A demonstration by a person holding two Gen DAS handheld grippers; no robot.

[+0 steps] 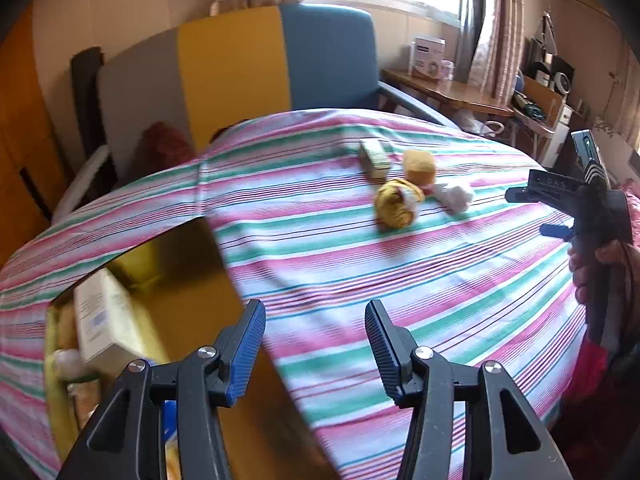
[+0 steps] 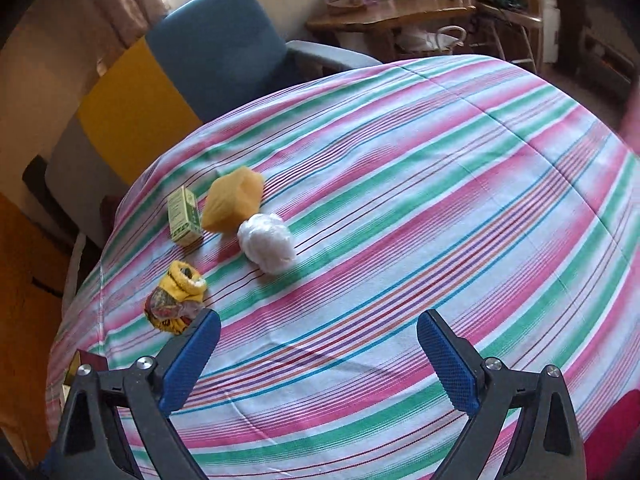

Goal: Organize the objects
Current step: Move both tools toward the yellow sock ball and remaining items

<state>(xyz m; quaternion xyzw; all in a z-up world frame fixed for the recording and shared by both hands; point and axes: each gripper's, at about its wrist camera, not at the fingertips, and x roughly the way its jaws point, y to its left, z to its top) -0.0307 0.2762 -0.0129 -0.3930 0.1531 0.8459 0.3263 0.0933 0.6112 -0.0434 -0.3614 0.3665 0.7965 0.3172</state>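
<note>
Left gripper point(image 1: 315, 348): jaws part-way open, nothing between the blue pads, no contact with any item. It hangs over the near part of the striped cloth point(image 1: 400, 272), just right of an open cardboard box point(image 1: 192, 280). The box sits at the near left and holds a white carton point(image 1: 104, 316) and other goods too blurred to identify.

Right gripper point(image 2: 318, 354): jaws spread wide, empty, clear of the cloth and of every item. In the left wrist view the same tool appears at the far right edge, gripped by a hand point(image 1: 596, 272).

Items remaining on the cloth, grouped toward the far left in the right wrist view:
- small green-and-white box point(image 2: 184, 216), lying on its side, farthest left;
- orange sponge point(image 2: 232, 204), just beside the box, to its right;
- white crumpled plastic bundle point(image 2: 266, 246), touching or nearly touching the sponge on its near side;
- yellow patterned bundle point(image 2: 174, 300), nearest of the four, just beyond the tip of the right gripper's left finger point(image 2: 192, 356); contact cannot be determined.

Beyond the cloth stands a blue chair point(image 2: 224, 44).
</note>
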